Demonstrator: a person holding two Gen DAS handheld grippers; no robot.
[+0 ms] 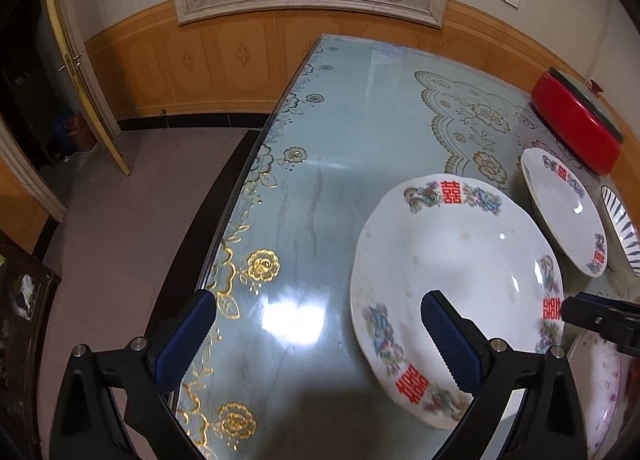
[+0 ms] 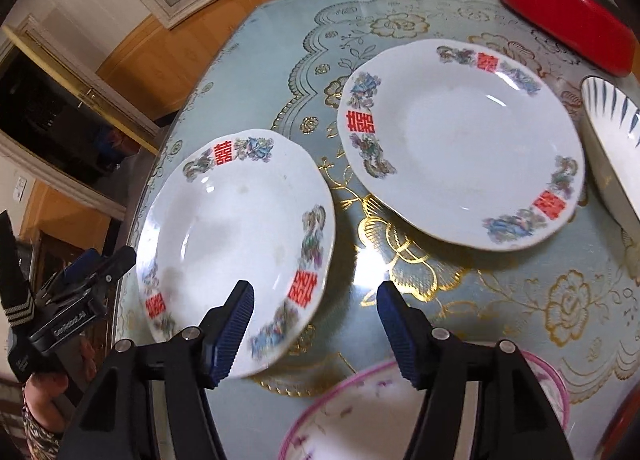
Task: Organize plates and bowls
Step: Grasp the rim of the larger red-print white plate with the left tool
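Two white plates with red double-happiness marks and floral rims lie on the glass-topped table. The near plate (image 1: 456,284) (image 2: 236,244) lies by the table's left edge; the far plate (image 1: 564,207) (image 2: 460,143) lies beyond it. My left gripper (image 1: 316,324) is open and empty, its right finger over the near plate's rim. My right gripper (image 2: 316,304) is open and empty, its left finger over the near plate's right rim. A blue-striped white bowl (image 1: 622,232) (image 2: 612,147) sits at the right. A pink-rimmed bowl (image 2: 400,412) (image 1: 600,388) lies under my right gripper.
A red lidded pot (image 1: 576,127) (image 2: 560,3) stands at the table's far right. The table edge (image 1: 240,195) runs along the left, with floor below. The left gripper shows in the right wrist view (image 2: 92,272) at the left edge. A window and a doorway lie beyond.
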